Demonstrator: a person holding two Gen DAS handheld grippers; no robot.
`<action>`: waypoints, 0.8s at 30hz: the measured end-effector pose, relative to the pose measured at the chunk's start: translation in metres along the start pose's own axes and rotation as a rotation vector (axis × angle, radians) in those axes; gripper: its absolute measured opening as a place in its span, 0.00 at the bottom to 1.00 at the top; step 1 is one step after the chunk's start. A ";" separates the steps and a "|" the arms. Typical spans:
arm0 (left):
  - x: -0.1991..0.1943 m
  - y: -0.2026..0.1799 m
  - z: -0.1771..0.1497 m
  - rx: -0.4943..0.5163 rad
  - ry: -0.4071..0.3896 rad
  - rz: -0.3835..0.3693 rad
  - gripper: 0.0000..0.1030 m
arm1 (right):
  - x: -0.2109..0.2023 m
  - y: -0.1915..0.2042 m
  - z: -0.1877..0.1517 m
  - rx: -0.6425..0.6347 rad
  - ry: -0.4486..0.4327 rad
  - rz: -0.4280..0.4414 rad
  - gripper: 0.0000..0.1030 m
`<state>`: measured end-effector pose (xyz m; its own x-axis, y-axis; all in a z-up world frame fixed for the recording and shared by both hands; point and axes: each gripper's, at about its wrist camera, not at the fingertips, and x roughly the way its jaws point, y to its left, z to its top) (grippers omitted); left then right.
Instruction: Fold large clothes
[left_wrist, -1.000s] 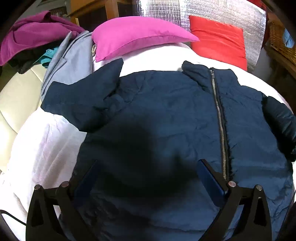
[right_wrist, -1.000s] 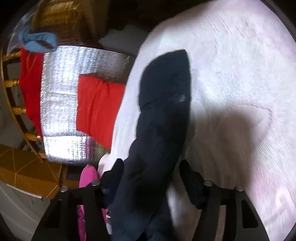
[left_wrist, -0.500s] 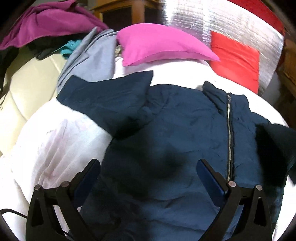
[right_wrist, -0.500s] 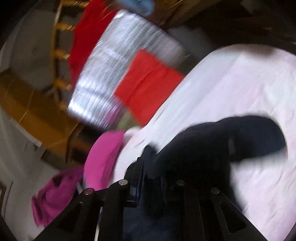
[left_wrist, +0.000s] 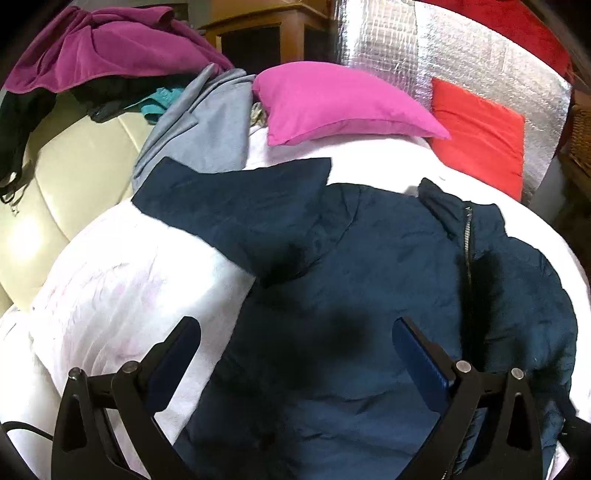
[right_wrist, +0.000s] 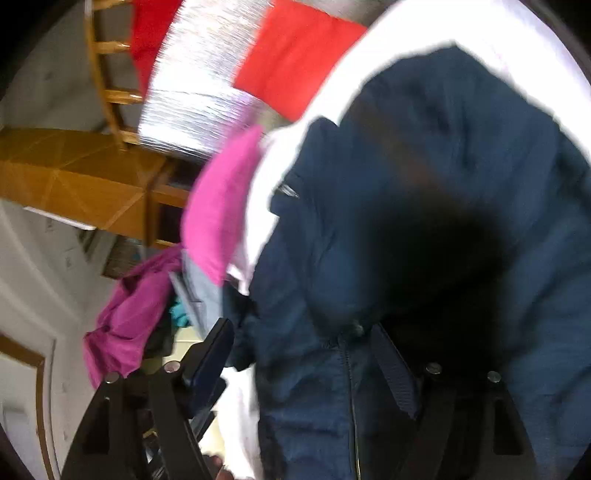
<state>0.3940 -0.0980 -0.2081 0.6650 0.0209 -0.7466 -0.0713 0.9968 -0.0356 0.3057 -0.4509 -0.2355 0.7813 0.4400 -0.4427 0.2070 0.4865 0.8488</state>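
— White bedding (left_wrist: 122, 295) covers the bed; at upper left a magenta garment (left_wrist: 107, 48) heaps over a cream sofa (left_wrist: 77, 173). Any labels?

— None readable. The navy jacket (left_wrist: 369, 258) lies zip-up across the frame's middle, one sleeve (left_wrist: 229, 199) stretched toward the upper left.

— The left gripper (left_wrist: 295, 350)?

— Spread wide above the jacket, pinching nothing.

— The right gripper (right_wrist: 306, 354)?

— Its jaws have just been opening; they stand apart over the jacket, blurred, gripping nothing.

My matt black plastic fingers (left_wrist: 177, 354) hung over a crinkled navy padded cloth jacket (left_wrist: 369, 258) with a metal zip (left_wrist: 468, 243), on soft white bedding (left_wrist: 122, 280); behind lay shiny quilted foil (left_wrist: 461, 66).
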 end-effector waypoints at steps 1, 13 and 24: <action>0.000 -0.002 0.000 0.002 0.001 -0.015 0.99 | -0.010 -0.001 0.003 -0.007 -0.017 0.001 0.78; -0.011 -0.124 -0.018 0.259 0.027 -0.432 1.00 | -0.076 -0.087 0.065 0.144 -0.237 -0.262 0.71; 0.042 -0.184 -0.032 0.397 0.134 -0.420 0.87 | -0.016 -0.097 0.076 0.143 -0.137 -0.352 0.48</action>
<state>0.4106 -0.2826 -0.2541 0.4744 -0.3655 -0.8008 0.4780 0.8709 -0.1143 0.3183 -0.5626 -0.2893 0.7169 0.1559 -0.6795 0.5485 0.4756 0.6877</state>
